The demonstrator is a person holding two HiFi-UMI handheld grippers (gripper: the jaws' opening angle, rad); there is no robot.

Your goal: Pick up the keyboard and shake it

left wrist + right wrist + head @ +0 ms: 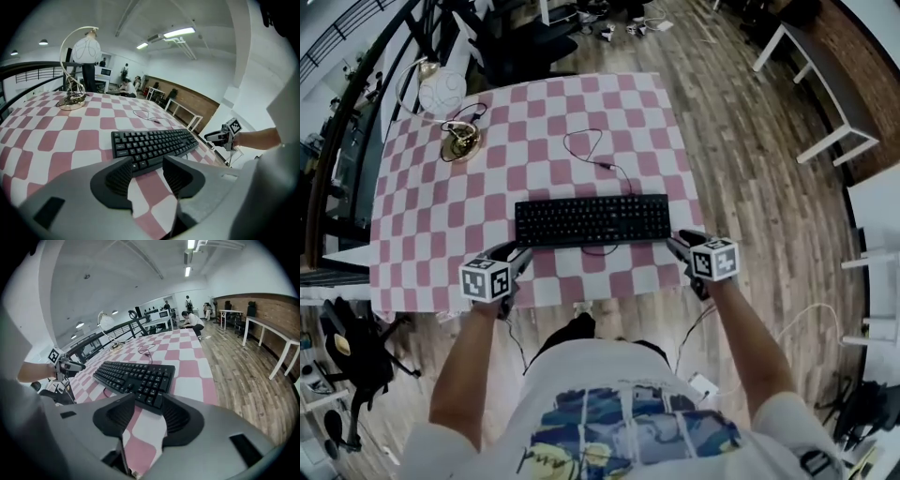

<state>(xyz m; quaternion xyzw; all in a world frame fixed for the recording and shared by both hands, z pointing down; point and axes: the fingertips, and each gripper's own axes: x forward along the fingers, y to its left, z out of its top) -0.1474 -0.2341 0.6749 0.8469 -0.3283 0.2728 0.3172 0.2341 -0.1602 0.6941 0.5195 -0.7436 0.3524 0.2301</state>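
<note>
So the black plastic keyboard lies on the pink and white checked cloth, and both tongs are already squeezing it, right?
Not right. The black plastic keyboard does lie on the pink and white checked cloth, but the left tongs and right tongs are not squeezing it. Each gripper view shows its tongs open, with the keyboard just ahead of them.

The worktop [422,225] is covered by a pink-and-white checked cloth [656,122]. Near its far left corner stands a brass-coloured lamp base [459,142], with a white globe shade [442,92] just beyond. On the wooden floor [750,141] are a white table [825,103] at right and a black office chair [356,352] at lower left.
</note>
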